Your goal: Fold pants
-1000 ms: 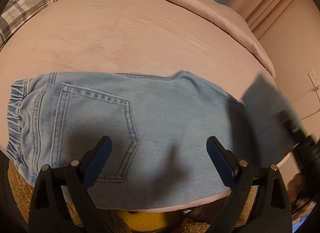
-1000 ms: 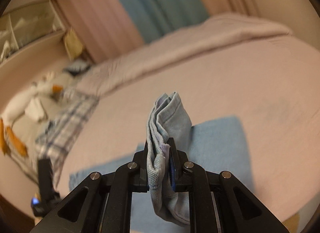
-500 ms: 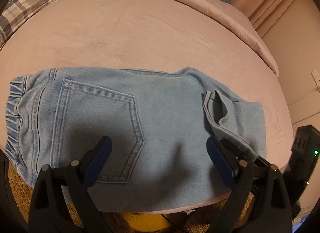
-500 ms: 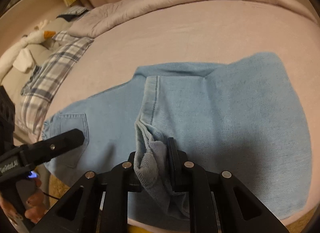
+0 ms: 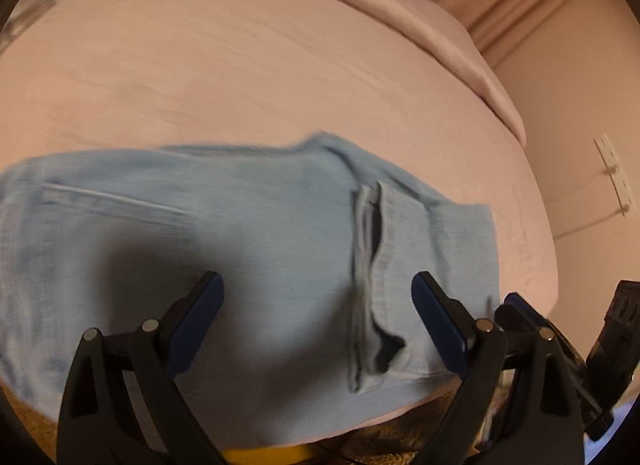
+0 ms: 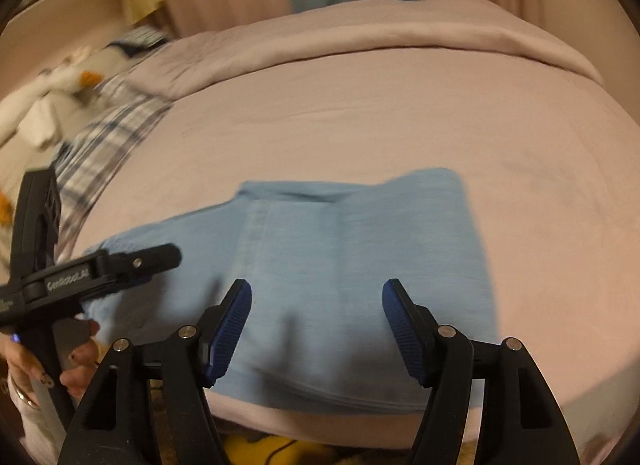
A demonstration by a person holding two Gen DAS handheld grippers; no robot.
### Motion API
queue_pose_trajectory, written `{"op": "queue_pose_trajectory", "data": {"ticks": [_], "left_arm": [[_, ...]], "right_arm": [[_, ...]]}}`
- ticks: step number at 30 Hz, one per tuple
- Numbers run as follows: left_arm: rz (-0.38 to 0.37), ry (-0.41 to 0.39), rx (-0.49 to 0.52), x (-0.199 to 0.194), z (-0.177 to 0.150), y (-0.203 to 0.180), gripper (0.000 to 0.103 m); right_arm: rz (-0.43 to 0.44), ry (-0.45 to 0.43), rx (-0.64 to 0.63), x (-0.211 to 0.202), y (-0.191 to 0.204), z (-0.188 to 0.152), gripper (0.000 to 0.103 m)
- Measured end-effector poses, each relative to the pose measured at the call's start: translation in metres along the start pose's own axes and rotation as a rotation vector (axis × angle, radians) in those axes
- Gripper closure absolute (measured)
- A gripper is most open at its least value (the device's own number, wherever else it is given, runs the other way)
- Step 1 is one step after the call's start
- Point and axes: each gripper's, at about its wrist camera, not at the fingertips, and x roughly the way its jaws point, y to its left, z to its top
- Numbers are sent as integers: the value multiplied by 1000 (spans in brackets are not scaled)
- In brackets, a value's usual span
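Light blue denim pants (image 5: 248,249) lie flat on the pink bed, folded, with the leg ends doubled back over the seat; the hems (image 5: 370,265) lie across the right part. They also show in the right wrist view (image 6: 352,249). My left gripper (image 5: 316,317) is open and empty, hovering over the near edge of the pants. My right gripper (image 6: 316,325) is open and empty, just above the folded leg part. It shows at the right edge of the left wrist view (image 5: 532,329). The left gripper's body also shows in the right wrist view (image 6: 92,273).
The pink bed (image 5: 260,65) spreads wide behind the pants. A rolled pink duvet (image 6: 360,37) lies at the far side. A plaid pillow (image 6: 100,137) and a white plush toy (image 6: 48,93) are at the left. A wall socket (image 5: 614,173) is at the right.
My right gripper has opened and let go of the leg ends, which now lie on the pants. It has drawn back toward the bed's near edge. My left gripper has shifted slightly right.
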Motion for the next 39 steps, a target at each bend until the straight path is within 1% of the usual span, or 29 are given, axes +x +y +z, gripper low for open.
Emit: {"op": "queue_pose_trajectory", "data": {"ticks": [2,4,5,6,8,9,10,12,13,14,15,16,17,20,24,26,30,31,33,35,37,39], "left_arm": [[-17,45,32,19,1,-10,15],[4,35,78,27,0,-20,16],[11,24,103,29,0,-26,19],[-8,28,121,32,1,-30,27],[-78,57,100,38,2,-32,34],[-109,68,79,41,3,-32,38],[-121,70,72,44,3,-33,42],[-144,77,78,50,2,-37,57],[-154,82,79,51,2,-39,61],[-151,85,82,52,0,-41,69],[-120,73,101,52,-1,-43,82],[-101,66,116,52,-3,-45,89],[-98,62,115,51,-3,-44,92],[-135,62,60,43,-2,-34,95],[-148,20,60,26,0,-35,96],[-135,-2,72,14,-4,-33,96],[-79,-61,94,-4,-4,-29,96],[-76,-60,89,-4,-3,-25,96],[-70,-30,88,1,-2,-19,95],[-45,-1,88,11,-4,-16,95],[-10,12,102,19,-7,-15,94],[21,21,115,26,-9,-13,91]], "right_arm": [[-41,0,68,1,-23,0,35],[-83,-10,109,1,-38,0,35],[-107,-15,127,0,-46,-1,35],[-125,-18,138,0,-52,-2,35],[-152,-31,162,0,-62,-4,42],[-161,-35,173,-1,-67,-5,50],[-167,-32,185,0,-70,-6,57],[-165,-24,208,2,-75,-6,65],[-157,-18,224,4,-79,-6,66],[-152,-14,237,5,-80,-6,66],[-149,-12,245,5,-82,-7,66],[-146,-7,256,7,-83,-7,66],[-146,-4,258,8,-81,-6,66],[-148,-1,259,5,-80,-6,67],[-135,-12,256,0,-77,-4,66],[-136,-13,260,0,-79,-4,66],[-145,-15,259,2,-80,1,66],[-145,-18,256,3,-78,4,66],[-142,-27,246,5,-77,9,66],[-133,-31,235,9,-75,14,67],[-123,-21,229,19,-73,22,77],[-112,-1,219,29,-71,27,85]]}}
